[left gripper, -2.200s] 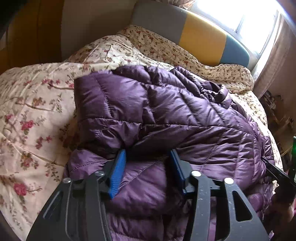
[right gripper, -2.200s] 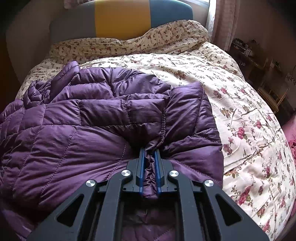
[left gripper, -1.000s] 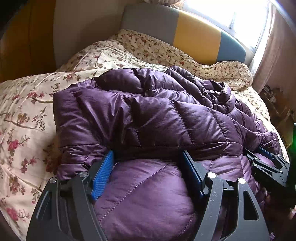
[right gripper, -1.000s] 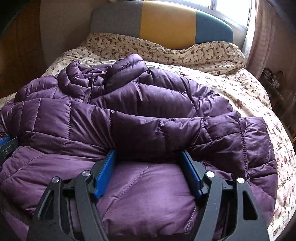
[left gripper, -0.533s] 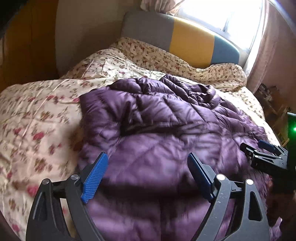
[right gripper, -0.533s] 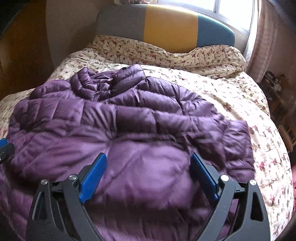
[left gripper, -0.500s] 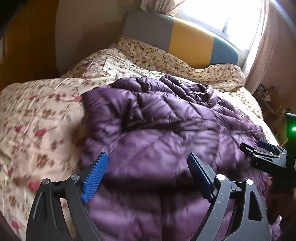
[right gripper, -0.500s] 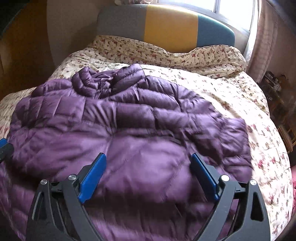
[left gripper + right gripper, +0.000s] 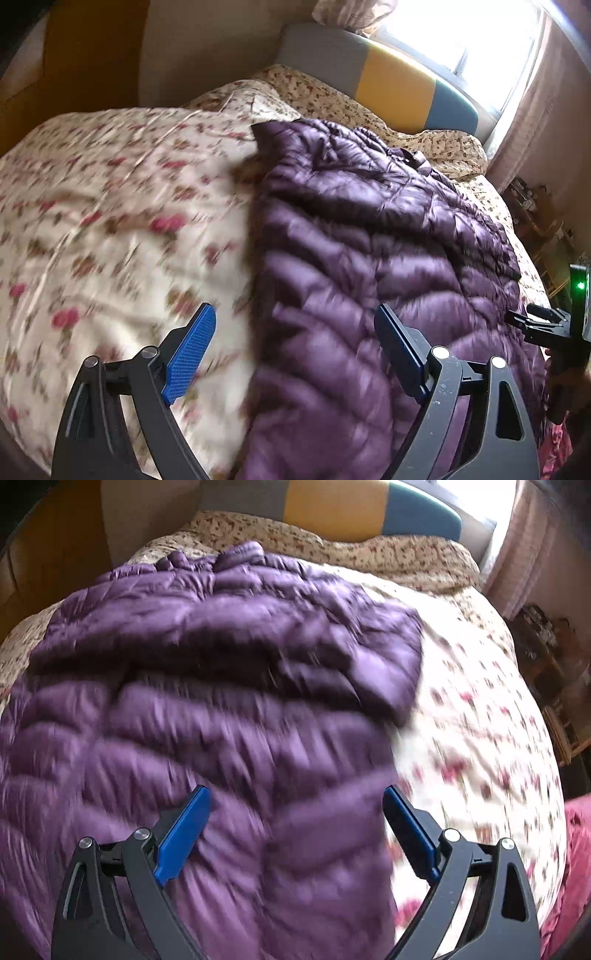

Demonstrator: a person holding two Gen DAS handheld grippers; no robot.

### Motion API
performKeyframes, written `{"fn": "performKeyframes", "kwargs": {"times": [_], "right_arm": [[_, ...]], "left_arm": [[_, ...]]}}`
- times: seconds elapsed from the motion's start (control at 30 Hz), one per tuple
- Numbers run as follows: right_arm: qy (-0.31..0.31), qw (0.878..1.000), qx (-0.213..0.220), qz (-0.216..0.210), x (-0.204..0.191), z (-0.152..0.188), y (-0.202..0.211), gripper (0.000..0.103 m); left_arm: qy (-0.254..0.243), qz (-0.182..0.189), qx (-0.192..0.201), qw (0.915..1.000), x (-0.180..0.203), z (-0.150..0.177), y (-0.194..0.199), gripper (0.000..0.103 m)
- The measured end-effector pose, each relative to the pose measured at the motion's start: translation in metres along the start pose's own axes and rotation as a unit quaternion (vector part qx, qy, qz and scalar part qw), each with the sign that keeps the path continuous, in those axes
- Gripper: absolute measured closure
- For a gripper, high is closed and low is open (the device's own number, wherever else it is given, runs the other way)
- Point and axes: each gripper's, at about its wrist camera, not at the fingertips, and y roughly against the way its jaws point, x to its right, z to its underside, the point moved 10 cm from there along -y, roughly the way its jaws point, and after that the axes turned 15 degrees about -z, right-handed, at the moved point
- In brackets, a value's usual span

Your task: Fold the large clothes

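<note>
A purple quilted puffer jacket [image 9: 369,240] lies spread on the floral bed cover, its hood end toward the headboard. It also fills the left and middle of the right wrist view [image 9: 203,709]. My left gripper [image 9: 295,350] is open and empty above the jacket's left edge, one finger over the bed cover. My right gripper [image 9: 295,830] is open and empty above the jacket's right edge. The right gripper shows at the far right of the left wrist view [image 9: 535,325]. Both views are motion-blurred.
The floral bed cover [image 9: 110,221] extends left of the jacket and right of it [image 9: 480,720]. A grey, yellow and blue headboard [image 9: 388,81] stands under a bright window. Shelves with clutter [image 9: 554,664] stand beside the bed's right side.
The right gripper let go of the jacket fold and opened. Both open grippers rose and drew back; the left swung left, the right swung right, toward the jacket's side edges.
</note>
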Motion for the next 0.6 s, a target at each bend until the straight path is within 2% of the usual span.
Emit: {"fn": "performKeyframes", "kwargs": {"times": [0.17,0.43,0.5,0.6], "right_arm": [[-0.004,1.000,-0.009,-0.018,0.002,0.044,0.023,0.009],[0.008,0.999,-0.025,-0.041,-0.010,0.105,0.058,0.011],[0.011,0.999,-0.029,-0.042,-0.010,0.117,0.065,0.012],[0.010,0.999,-0.029,-0.045,-0.013,0.127,0.069,0.016]], "left_arm": [[-0.007,0.005,-0.010,0.9999,-0.014,0.034,0.018,0.016],[-0.003,0.011,-0.022,0.9997,-0.026,0.082,0.042,0.027],[-0.003,0.013,-0.022,0.9997,-0.026,0.089,0.046,0.031],[-0.009,0.016,-0.027,0.9995,-0.022,0.101,0.053,0.031]]}}
